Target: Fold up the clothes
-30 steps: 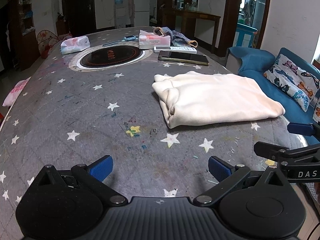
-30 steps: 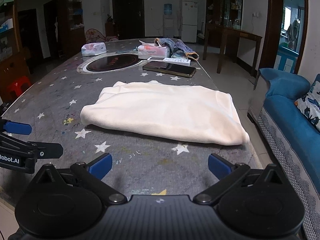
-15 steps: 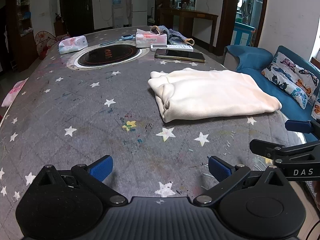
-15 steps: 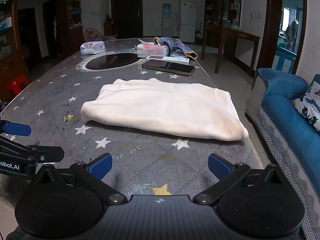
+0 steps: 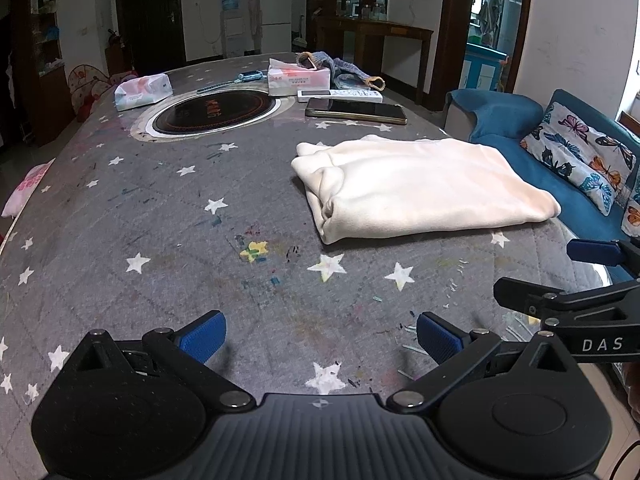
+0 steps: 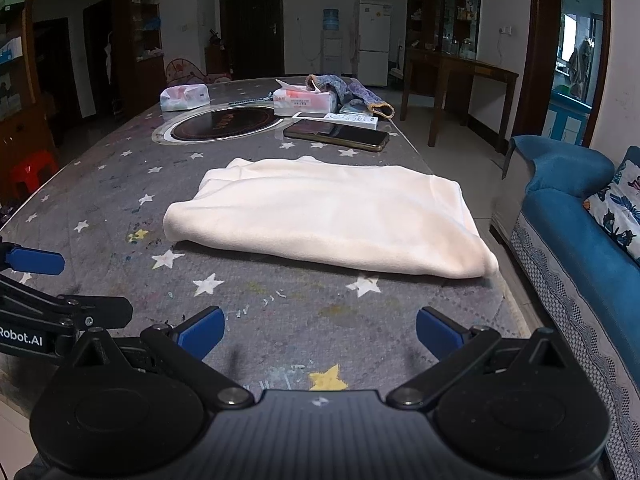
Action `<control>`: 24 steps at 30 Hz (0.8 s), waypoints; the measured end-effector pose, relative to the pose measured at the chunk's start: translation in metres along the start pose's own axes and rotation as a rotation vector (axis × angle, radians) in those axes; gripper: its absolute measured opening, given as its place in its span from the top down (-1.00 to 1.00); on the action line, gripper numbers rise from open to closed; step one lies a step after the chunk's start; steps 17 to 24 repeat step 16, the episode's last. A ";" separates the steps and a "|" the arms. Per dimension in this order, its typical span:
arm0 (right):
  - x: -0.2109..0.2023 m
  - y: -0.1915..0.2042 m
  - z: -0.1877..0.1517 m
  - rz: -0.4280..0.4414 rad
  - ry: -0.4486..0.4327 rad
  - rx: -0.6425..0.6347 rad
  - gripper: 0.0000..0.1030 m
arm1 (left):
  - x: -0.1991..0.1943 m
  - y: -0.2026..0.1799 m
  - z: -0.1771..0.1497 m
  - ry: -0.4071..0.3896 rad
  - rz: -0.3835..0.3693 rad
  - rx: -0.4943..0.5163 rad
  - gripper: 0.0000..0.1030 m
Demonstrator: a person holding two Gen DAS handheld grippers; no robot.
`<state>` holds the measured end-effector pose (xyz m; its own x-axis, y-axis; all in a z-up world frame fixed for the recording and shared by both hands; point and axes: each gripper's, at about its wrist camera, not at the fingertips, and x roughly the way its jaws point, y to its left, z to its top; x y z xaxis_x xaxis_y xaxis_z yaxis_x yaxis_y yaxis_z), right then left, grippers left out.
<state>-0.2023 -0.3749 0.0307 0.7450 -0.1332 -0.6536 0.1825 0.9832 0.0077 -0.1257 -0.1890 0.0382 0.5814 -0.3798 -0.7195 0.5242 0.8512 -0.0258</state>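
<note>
Fingers (image 5: 202, 334) on both the left gripper (image 5: 320, 336) and right gripper (image 6: 318, 330) spread wide, empty, near the folded cream sweatshirt (image 6: 332, 216) on the bench (image 5: 160, 240).

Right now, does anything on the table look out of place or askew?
Nothing stands out. The folded cream garment lies flat on the grey star-patterned tablecloth, its right end near the table edge but supported. The black phone beyond lies flat, apart from it.

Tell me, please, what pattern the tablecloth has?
The tablecloth is grey with scattered white stars, clearest in the left wrist view.
</note>
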 end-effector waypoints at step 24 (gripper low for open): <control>0.006 0.000 0.001 -0.005 0.009 0.004 -1.00 | 0.005 -0.001 0.006 -0.005 0.006 0.011 -1.00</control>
